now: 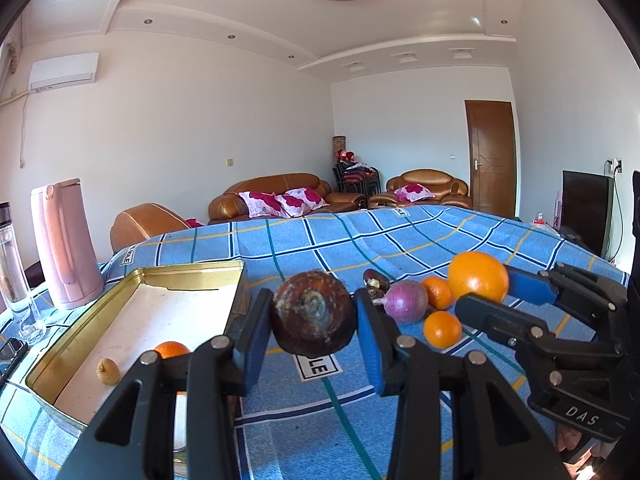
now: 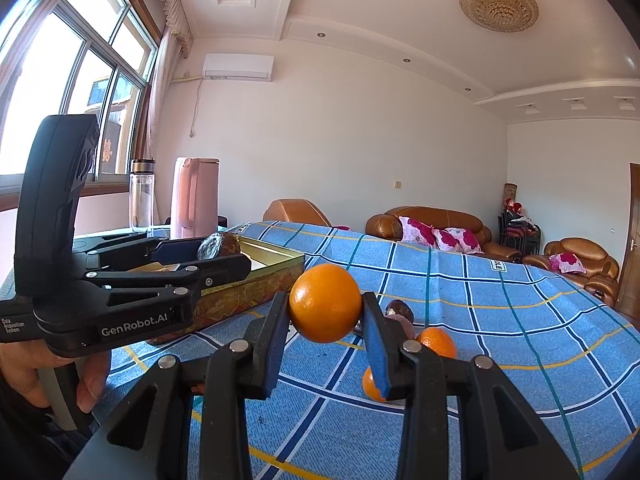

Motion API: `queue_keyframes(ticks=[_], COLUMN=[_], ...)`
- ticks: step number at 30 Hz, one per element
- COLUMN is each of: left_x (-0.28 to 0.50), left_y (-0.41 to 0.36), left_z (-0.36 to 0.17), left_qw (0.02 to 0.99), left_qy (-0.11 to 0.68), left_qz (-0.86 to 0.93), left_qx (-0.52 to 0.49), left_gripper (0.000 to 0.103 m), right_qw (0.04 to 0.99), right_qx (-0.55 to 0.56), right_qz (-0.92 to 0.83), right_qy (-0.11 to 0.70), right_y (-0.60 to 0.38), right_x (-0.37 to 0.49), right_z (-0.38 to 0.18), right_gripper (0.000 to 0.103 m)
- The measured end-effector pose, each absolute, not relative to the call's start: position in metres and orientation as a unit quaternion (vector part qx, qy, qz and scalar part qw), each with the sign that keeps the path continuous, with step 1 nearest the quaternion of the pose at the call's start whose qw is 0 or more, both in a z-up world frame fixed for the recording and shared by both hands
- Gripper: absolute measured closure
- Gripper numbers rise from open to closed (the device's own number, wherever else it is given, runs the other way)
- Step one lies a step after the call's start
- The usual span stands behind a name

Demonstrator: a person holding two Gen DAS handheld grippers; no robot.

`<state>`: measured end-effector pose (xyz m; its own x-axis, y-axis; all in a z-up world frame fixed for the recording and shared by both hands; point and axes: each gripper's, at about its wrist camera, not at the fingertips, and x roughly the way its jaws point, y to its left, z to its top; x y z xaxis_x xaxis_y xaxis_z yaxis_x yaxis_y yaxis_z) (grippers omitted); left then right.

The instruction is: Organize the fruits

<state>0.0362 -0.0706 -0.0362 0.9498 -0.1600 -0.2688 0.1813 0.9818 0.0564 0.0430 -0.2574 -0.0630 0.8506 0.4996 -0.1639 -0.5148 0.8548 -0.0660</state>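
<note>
My left gripper (image 1: 315,316) is shut on a dark brown round fruit (image 1: 315,313), held above the blue checked cloth just right of the gold tin tray (image 1: 188,274). The tray holds a small orange (image 1: 171,349) and a small yellow fruit (image 1: 108,371). My right gripper (image 2: 326,312) is shut on a large orange (image 2: 325,308), lifted over the cloth; it also shows in the left wrist view (image 1: 478,276). A purple fruit (image 1: 406,302), two small oranges (image 1: 442,329) and dark brown fruits (image 1: 375,279) lie on the cloth between the grippers.
A pink kettle (image 1: 64,244) and a clear bottle (image 1: 12,264) stand left of the tray. The left gripper's body (image 2: 120,288) is at the left in the right wrist view, over the tray (image 2: 256,280). Sofas stand beyond the table's far edge.
</note>
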Motion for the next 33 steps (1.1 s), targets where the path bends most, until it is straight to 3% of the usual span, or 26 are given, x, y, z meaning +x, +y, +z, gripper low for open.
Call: queue_keyframes(ticks=[33], left_x=[0.044], left_y=[-0.002], left_z=[-0.019], left_qw=[0.987], left_qy=[0.162], left_qz=[0.003], left_qx=[0.018], left_gripper=[0.061], right_qw=[0.934], right_qx=[-0.106], right_qz=[0.331], right_qy=[0.082], right_y=[-0.184], right_x=[0.05], right_z=[-0.024], right_gripper=[0.065])
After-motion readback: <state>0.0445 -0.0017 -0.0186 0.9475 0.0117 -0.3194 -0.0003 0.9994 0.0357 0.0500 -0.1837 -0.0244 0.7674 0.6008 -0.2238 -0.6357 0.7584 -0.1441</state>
